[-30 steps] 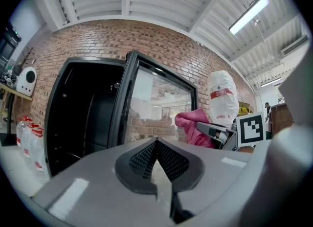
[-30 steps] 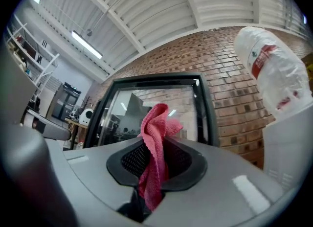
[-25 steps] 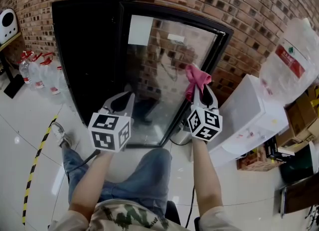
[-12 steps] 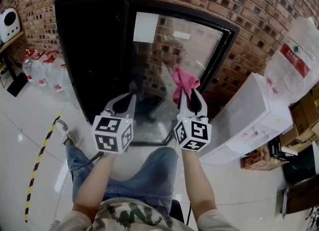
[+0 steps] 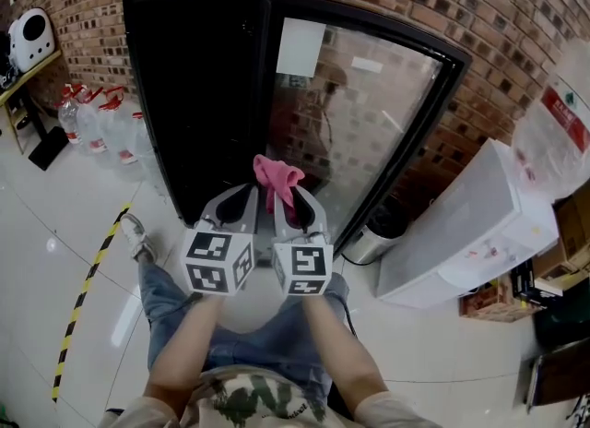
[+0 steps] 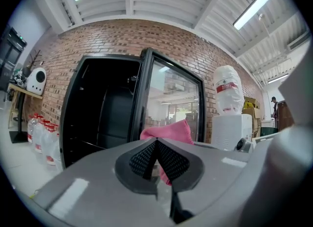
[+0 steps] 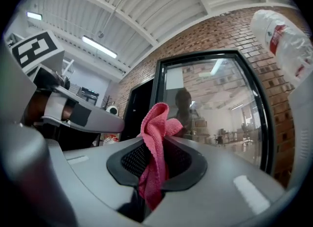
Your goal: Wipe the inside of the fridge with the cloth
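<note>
**Me:** My right claw (image 5: 295, 203) is clenched on the cloth (image 5: 277, 177). From the head view, the pink bundle stands up out of its tips, and my left claw (image 5: 234, 203) rides just beside it, both low in front of the fridge (image 5: 198, 85).

**Partner:** Why keep them so close together?

**Me:** My guess is I'm squaring up to the opening. The dark cavity is to the left and the glass door (image 5: 369, 122) hangs swung out to the right. The cloth sits about at the upright where door and cabinet meet, not yet inside.

**Partner:** Anything crowding you?

**Me:** Bottles (image 5: 97, 122) stand on the floor by the fridge's left side. A metal can (image 5: 371, 243) sits at the foot of the door, with a white cabinet (image 5: 470, 223) beyond it. None of them is between the cloth and the opening.

**Partner:** And the left gripper view?

**Me:** There the left claw (image 6: 156, 145) is pressed together with nothing in it. The cloth (image 6: 168, 132) shows just past its tips, and the fridge (image 6: 102, 108) gapes behind. I can make out faint shelf lines, but the rest is too dark to tell.

**Partner:** The right gripper view?

**Me:** The right claw (image 7: 155, 148) pinches the cloth (image 7: 154, 123) in a fold, with a loose end trailing down between the jaws. It looks like enough fabric stands proud of the tips to meet a wall first. That view faces the door (image 7: 215, 108) squarely, so I'd judge I must swing left to reach the cavity. The door edge is the one thing I could clip.
</note>
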The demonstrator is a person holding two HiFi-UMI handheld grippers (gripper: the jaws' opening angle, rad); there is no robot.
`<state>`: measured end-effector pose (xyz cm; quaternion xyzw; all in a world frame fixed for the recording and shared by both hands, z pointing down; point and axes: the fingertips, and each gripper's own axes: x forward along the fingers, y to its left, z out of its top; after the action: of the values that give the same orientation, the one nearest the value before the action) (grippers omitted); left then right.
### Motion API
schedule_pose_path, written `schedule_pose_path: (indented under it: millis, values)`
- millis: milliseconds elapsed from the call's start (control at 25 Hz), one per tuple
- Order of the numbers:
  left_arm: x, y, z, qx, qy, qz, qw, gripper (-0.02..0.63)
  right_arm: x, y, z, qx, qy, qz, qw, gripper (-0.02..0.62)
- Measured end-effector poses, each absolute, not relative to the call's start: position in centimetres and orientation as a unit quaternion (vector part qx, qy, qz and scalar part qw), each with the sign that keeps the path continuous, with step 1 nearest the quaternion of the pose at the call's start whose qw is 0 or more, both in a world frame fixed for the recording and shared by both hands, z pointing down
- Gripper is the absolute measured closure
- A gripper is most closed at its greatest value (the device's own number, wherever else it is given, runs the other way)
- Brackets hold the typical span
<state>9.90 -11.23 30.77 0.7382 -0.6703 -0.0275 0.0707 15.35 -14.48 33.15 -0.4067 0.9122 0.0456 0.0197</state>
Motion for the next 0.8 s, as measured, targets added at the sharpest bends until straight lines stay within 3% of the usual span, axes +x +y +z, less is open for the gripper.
schedule_pose_path:
  millis: [360, 800]
  values:
    - [8.7, -10.7, 33.0, 0.726, -0.684, -0.022, 0.074, 0.612, 12.7, -14.5, 35.8, -0.401, 0.915, 0.037, 0.021, 0.523]
    - [12.0, -12.6, 35.2, 0.744, -0.664, -0.004, 0.080, 0.612, 20.2, -18.5, 38.5, -0.459, 0.888, 0.003, 0.006, 0.523]
